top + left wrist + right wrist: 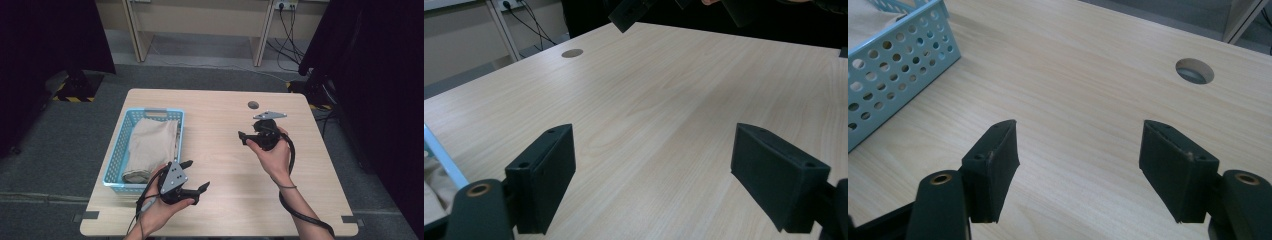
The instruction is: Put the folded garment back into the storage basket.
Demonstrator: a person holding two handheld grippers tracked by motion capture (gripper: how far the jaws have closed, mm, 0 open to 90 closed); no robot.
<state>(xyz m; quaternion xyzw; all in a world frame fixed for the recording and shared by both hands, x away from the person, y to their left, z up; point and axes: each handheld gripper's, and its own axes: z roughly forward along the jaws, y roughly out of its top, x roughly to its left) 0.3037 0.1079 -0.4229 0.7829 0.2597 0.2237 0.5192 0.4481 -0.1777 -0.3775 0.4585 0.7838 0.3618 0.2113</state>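
While both hands hover over the wooden table, the left gripper and the right gripper each hold their 2 jaws wide apart on nothing; the folded beige cloth lies inside the blue basket, just beside the left gripper.

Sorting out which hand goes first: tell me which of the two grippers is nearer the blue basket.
The left gripper, at the table's near edge, beside the blue basket with the beige cloth. The right gripper hangs farther off.

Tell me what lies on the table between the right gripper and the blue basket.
Nothing: the high view shows bare table between the right gripper and the blue basket.
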